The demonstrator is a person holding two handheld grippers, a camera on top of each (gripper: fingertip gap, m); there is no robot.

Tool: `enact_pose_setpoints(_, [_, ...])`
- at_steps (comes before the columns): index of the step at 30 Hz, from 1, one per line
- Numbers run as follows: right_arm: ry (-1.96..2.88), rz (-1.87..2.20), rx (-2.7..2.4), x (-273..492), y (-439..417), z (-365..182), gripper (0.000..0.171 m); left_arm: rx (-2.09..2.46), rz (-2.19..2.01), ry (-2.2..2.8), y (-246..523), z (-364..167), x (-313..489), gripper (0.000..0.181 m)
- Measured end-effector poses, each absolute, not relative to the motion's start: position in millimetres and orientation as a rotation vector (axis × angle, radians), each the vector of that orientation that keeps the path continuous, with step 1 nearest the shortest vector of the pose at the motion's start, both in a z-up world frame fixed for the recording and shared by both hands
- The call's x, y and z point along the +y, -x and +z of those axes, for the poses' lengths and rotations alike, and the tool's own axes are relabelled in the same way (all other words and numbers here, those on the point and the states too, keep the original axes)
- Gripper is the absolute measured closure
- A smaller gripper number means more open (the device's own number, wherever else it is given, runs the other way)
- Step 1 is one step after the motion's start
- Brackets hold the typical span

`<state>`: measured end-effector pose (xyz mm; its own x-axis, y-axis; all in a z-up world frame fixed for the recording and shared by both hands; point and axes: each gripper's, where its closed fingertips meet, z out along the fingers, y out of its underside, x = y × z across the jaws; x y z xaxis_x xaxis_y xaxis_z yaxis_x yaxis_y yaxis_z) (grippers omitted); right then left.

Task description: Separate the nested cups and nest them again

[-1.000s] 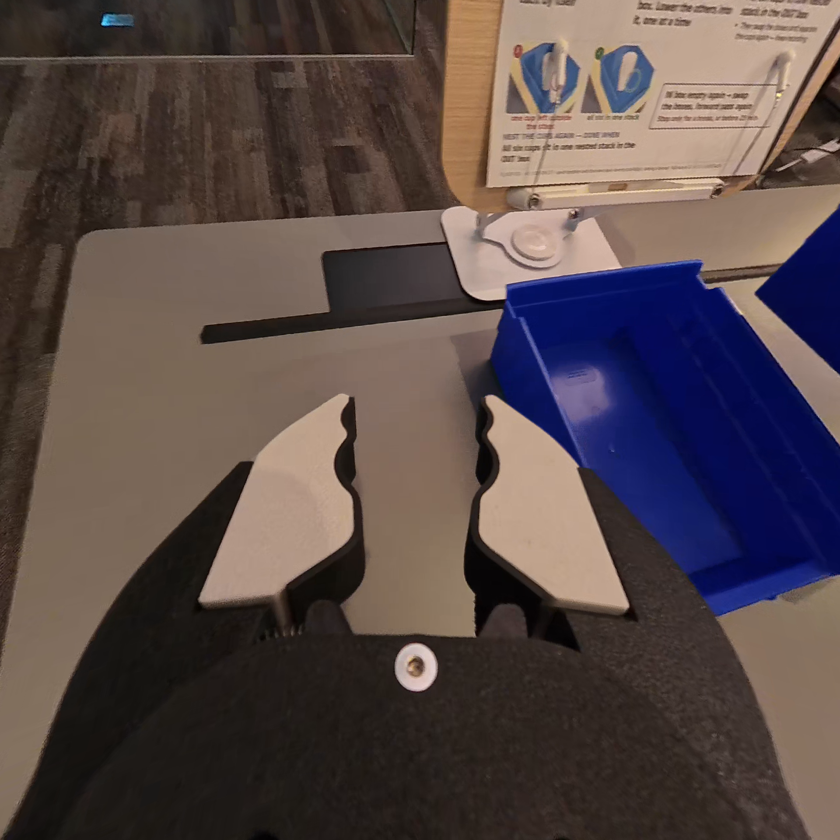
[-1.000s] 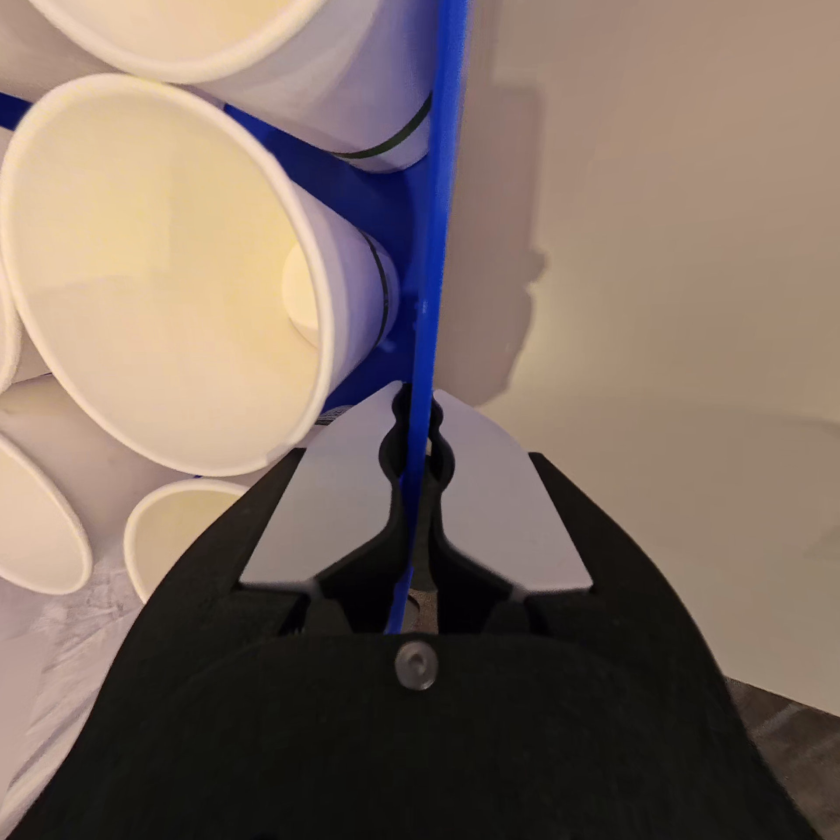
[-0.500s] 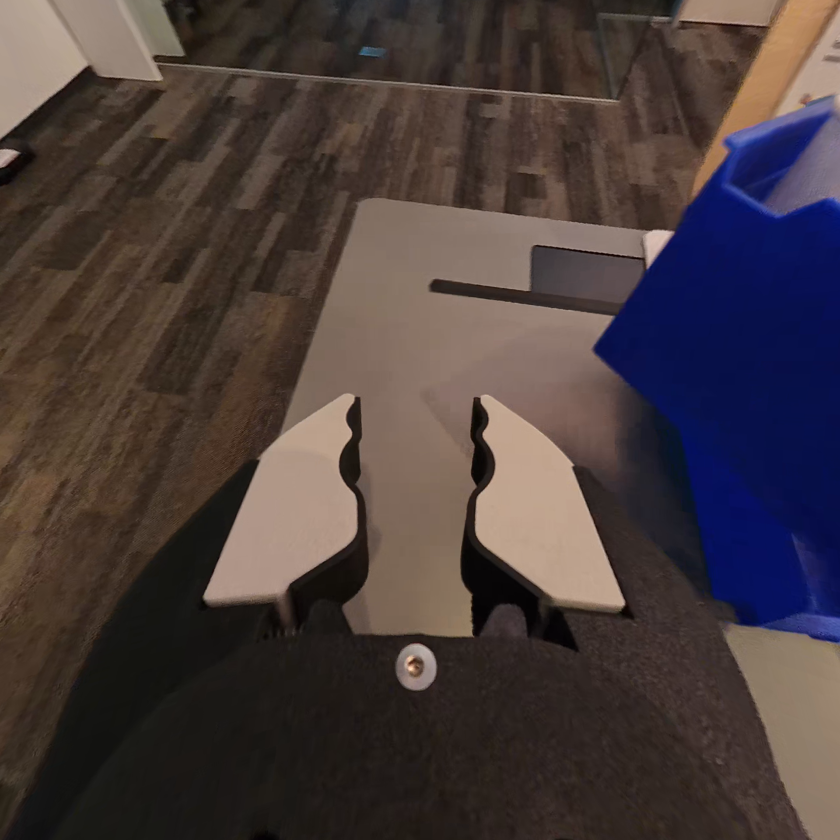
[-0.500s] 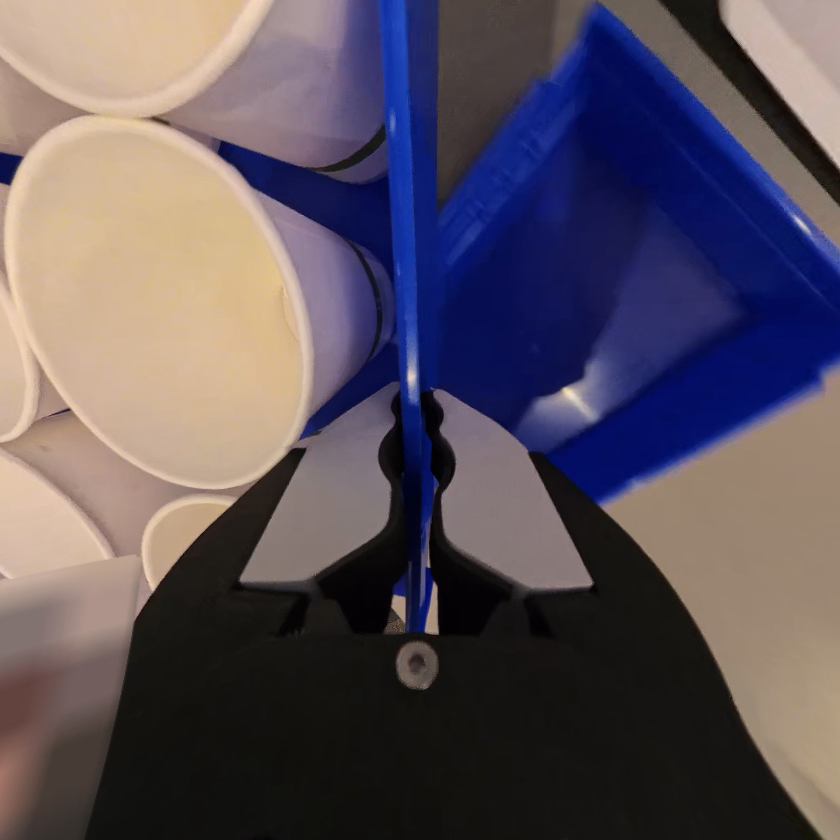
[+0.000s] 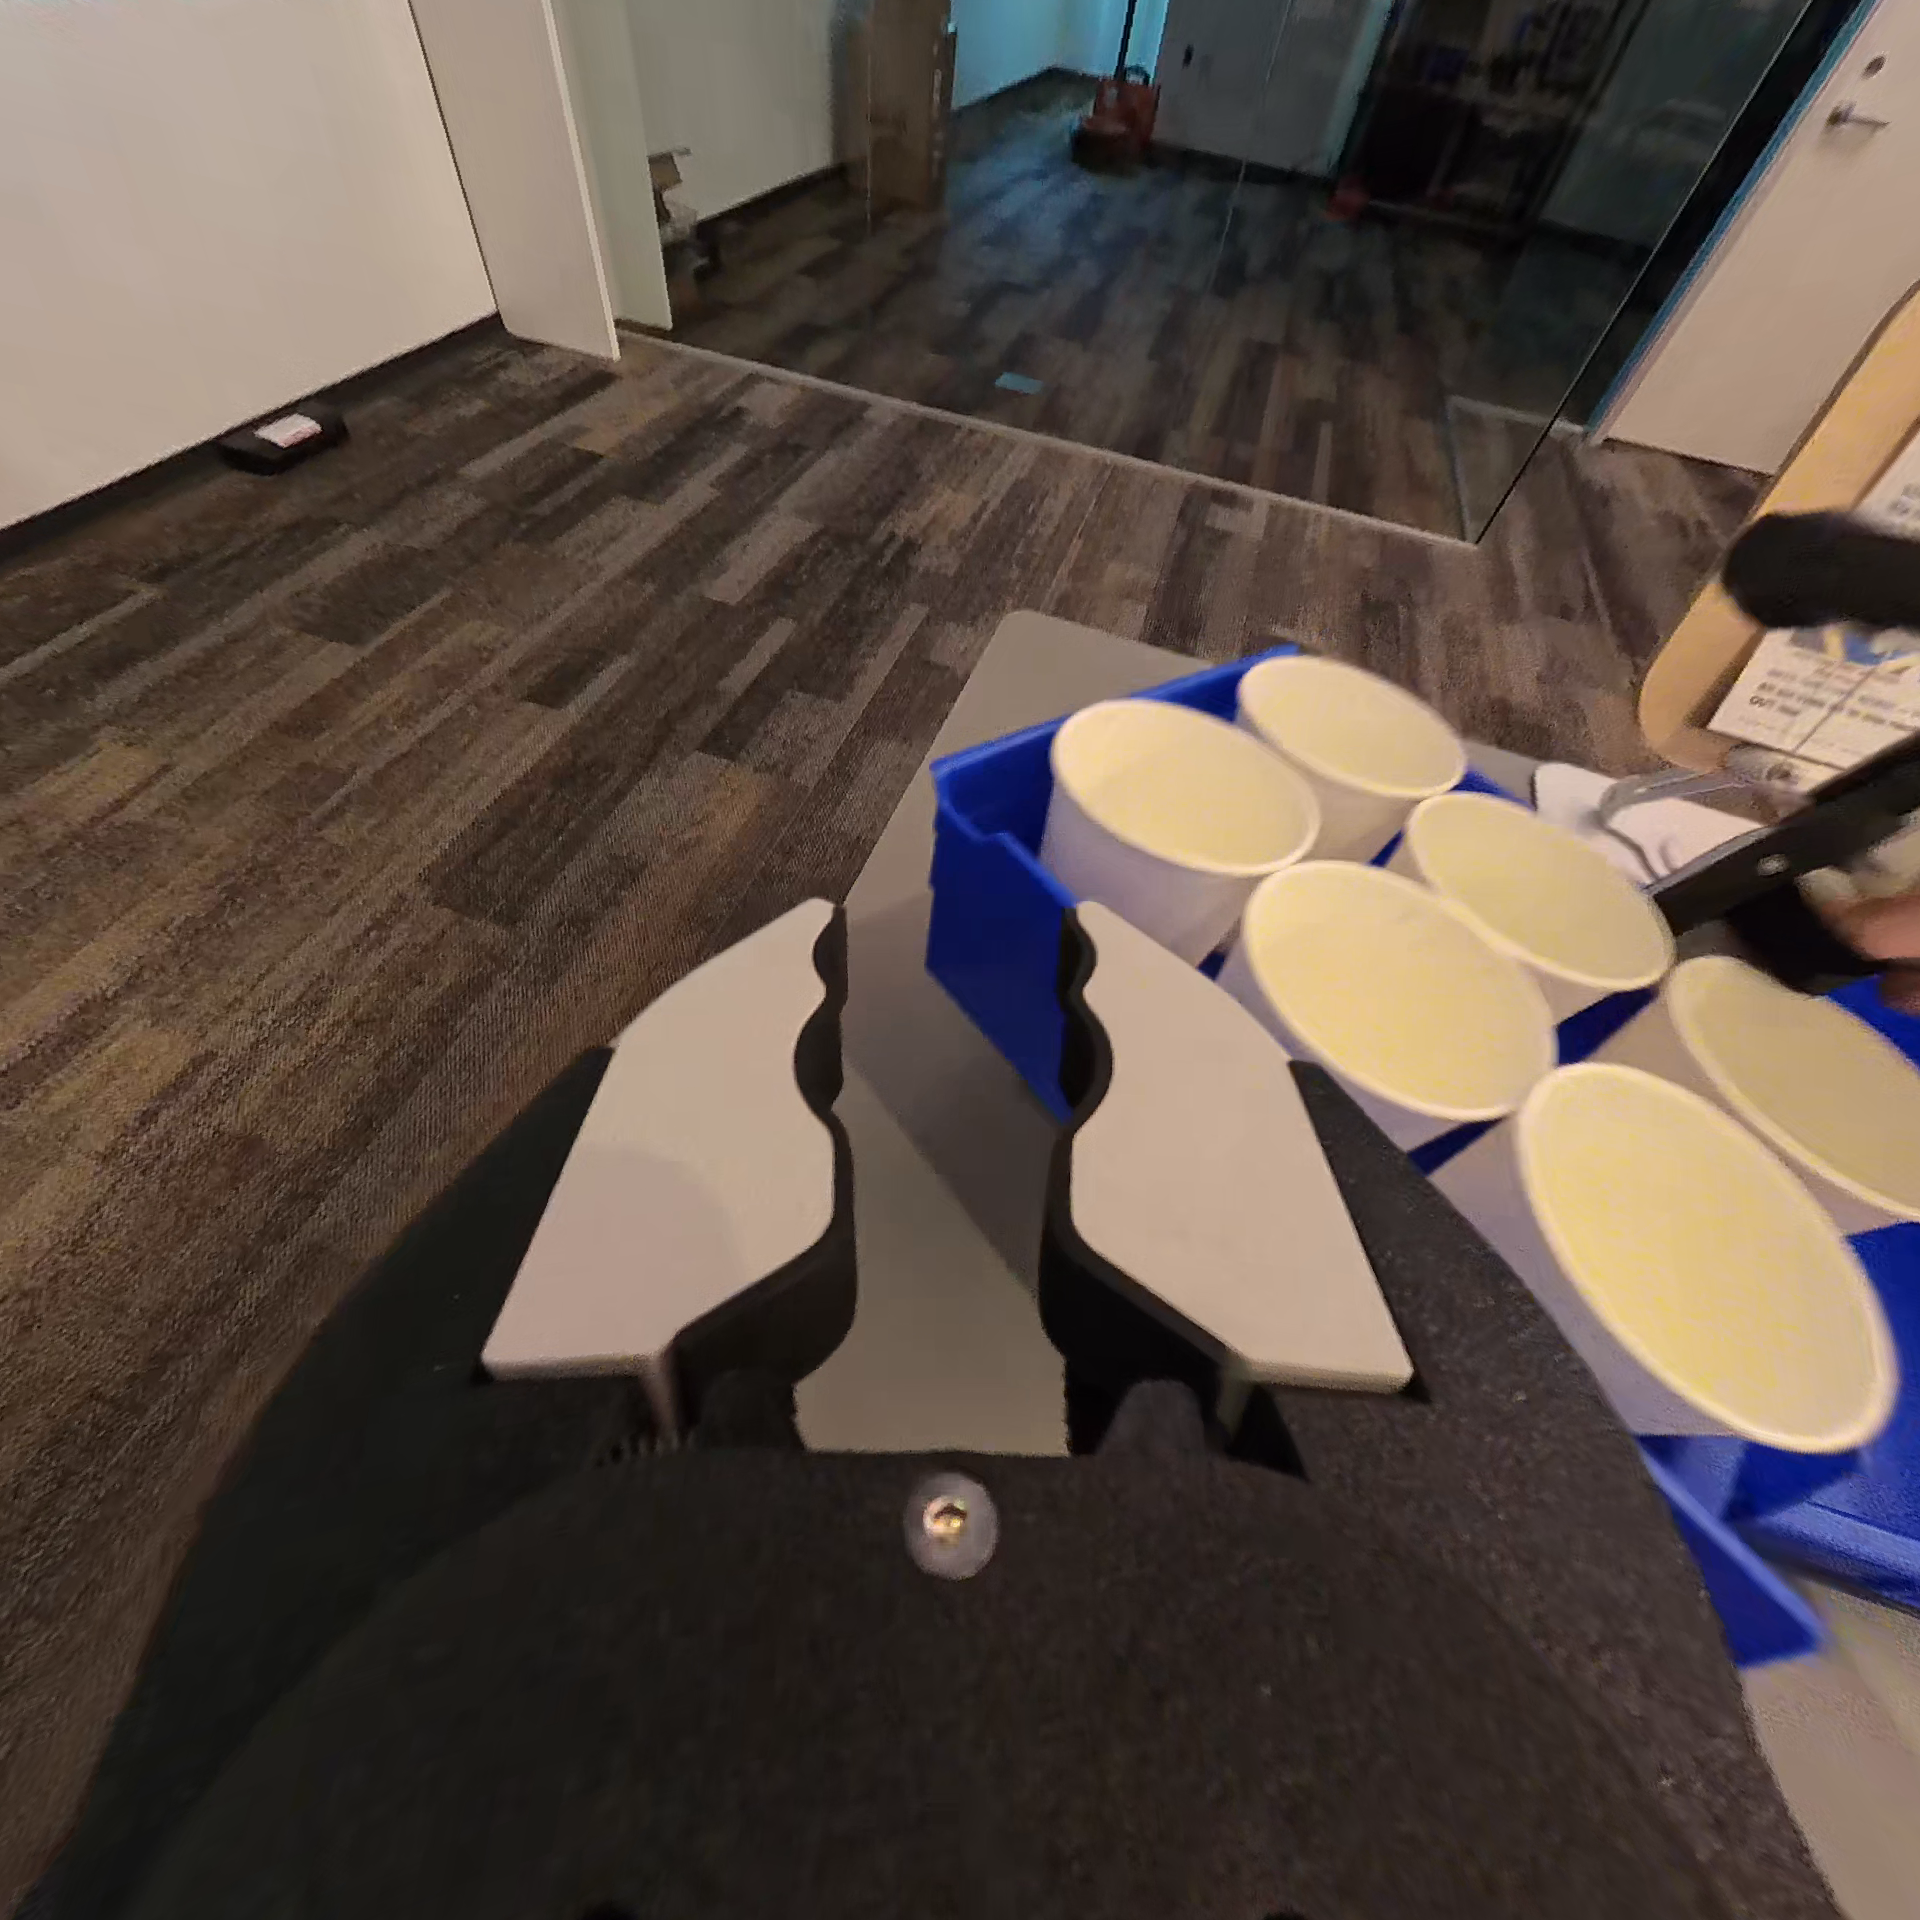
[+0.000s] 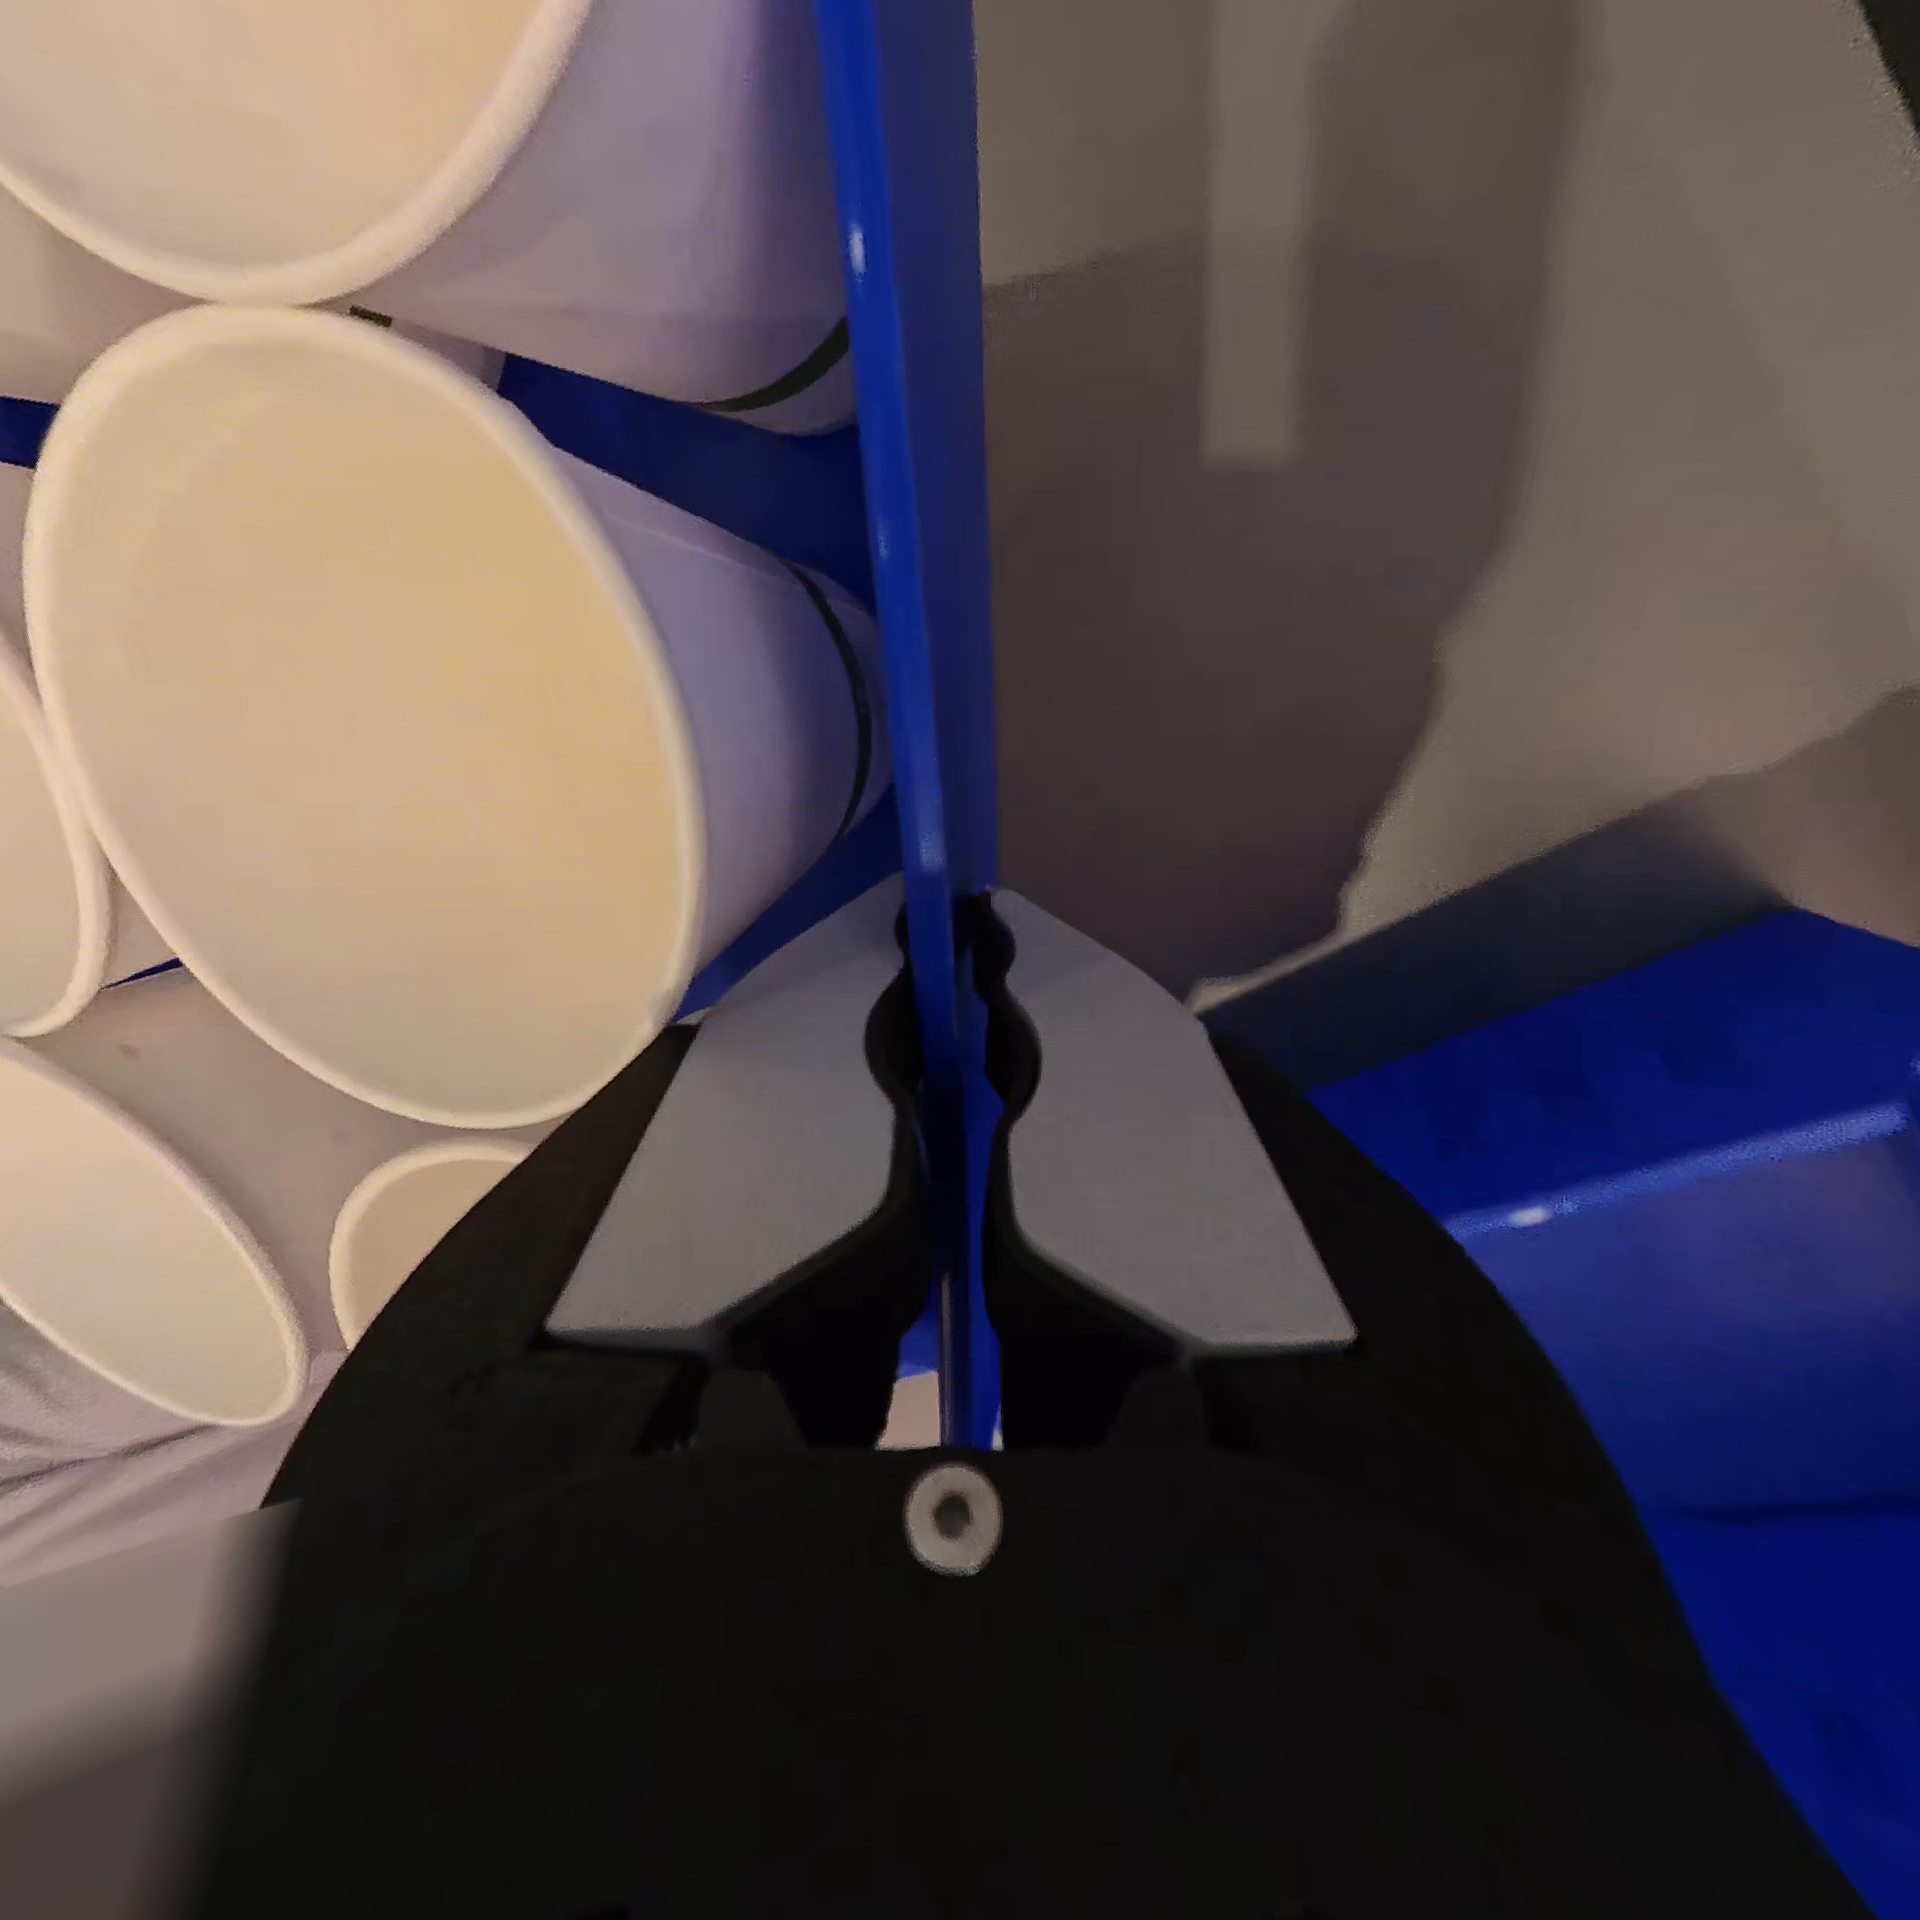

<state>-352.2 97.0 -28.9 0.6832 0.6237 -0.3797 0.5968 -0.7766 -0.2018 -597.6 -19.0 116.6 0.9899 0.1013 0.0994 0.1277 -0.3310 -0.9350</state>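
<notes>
Right hand-held gripper (image 6: 951, 914) clamping blue bin (image 6: 914, 582) wall, 6 cups (image 5: 1382, 987) inside, left hand-held gripper (image 5: 951, 935) wide, empty

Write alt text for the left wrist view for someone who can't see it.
The left gripper is open and empty over a grey table. To its right, a blue bin holds six separate white paper cups, with the right gripper at its far side.

Dark wood-plank floor (image 5: 623, 623), white wall (image 5: 208, 208), glass partition (image 5: 1507, 260), grey table (image 5: 935, 1195).
</notes>
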Motion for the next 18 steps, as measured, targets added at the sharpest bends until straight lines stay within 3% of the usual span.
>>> enact_pose_setpoints(10, [2.86,0.55,-0.949,117.4,375.4,-98.1,0.165,-0.019,-0.086,1.971,563.3,108.8,-1.0,0.141])
enact_pose_setpoints(18, [2.723,0.442,-0.942,130.9,375.6,-97.3,0.16,0.04,-0.112,1.994,549.0,105.2,4.7,0.138])
